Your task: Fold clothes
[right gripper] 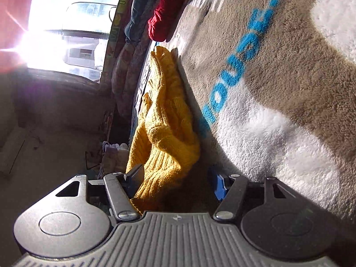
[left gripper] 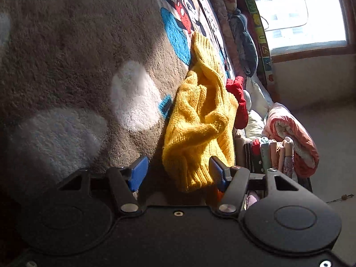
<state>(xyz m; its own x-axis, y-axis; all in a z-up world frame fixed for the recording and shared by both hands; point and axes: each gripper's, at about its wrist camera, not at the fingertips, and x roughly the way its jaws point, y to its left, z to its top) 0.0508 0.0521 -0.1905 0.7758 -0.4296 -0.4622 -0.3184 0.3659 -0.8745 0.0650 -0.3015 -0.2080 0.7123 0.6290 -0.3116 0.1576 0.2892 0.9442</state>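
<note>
One yellow knit sweater [left gripper: 200, 120] lies crumpled on a plush grey blanket [left gripper: 66, 55] printed with white patches, blue shapes and a cartoon mouse. In the left wrist view the sweater sits just ahead of the left gripper [left gripper: 175, 169], whose two blue-padded fingers [left gripper: 139, 172] stand wide apart; the sweater's ribbed hem hangs into the gap and touches the right-hand pad, but nothing is clamped. Just beyond the sweater, at the blanket's far right edge, lies one red knit garment [left gripper: 239, 104], and farther back one dark blue-grey bundle [left gripper: 244, 44]. To the near right, a row of folded clothes [left gripper: 273, 153] stands on edge, with one rolled pink-and-white quilt [left gripper: 293, 133] beside it. One bright window [left gripper: 304, 15] fills the far right corner.

In the right wrist view the right gripper [right gripper: 175, 182] is also spread wide. The sweater [right gripper: 164, 129] runs from far to near into the gap, its ribbed end against the left-hand finger, apart from the right-hand blue pad. Blue lettering [right gripper: 242, 66] crosses the blanket to the right.
</note>
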